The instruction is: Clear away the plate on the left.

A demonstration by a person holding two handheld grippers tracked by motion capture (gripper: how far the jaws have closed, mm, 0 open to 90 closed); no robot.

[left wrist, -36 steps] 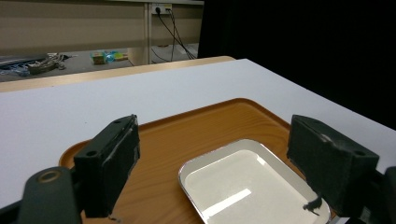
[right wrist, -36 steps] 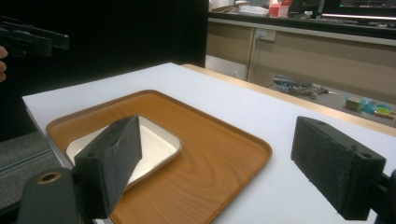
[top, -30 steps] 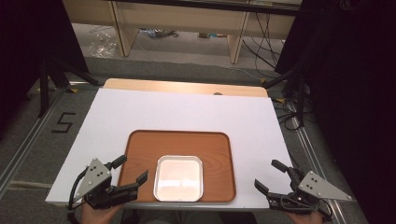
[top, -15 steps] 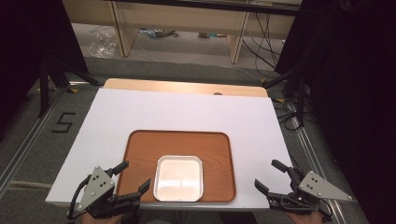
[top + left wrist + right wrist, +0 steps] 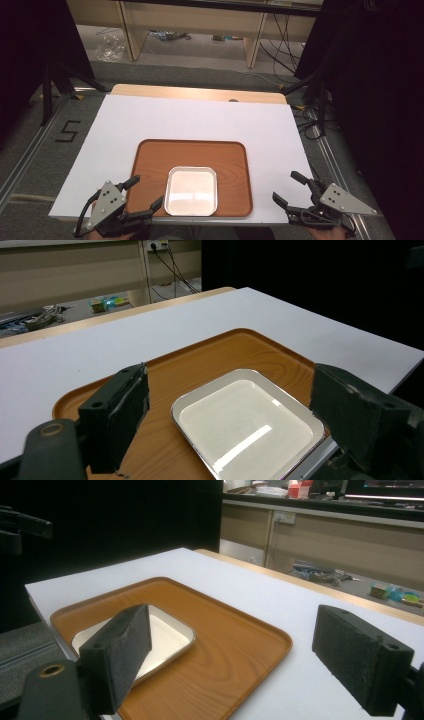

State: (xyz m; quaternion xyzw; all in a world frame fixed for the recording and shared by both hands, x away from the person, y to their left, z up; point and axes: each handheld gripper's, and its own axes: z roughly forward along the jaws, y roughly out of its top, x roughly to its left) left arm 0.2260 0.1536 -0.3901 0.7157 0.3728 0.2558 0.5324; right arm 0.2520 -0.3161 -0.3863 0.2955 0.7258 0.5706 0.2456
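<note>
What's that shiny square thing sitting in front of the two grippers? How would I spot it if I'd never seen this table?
Start at the white-topped table and find the brown wooden tray with rounded corners lying on it. On the tray's near half, by its front edge, sits a shallow square metal dish with a silver rim. It is the one pale, glossy thing on the wood-grain surface, and it looks empty.

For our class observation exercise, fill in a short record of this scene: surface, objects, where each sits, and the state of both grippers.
surface: white table top
tray: brown wooden tray, near the table's front edge
dish: square metal dish, empty, lying flat on the tray at its front edge
left gripper: open, holding nothing, at the tray's front left corner
right gripper: open, holding nothing, over the table's front right corner, apart from the tray
contact: neither gripper clearly touches the dish
</note>
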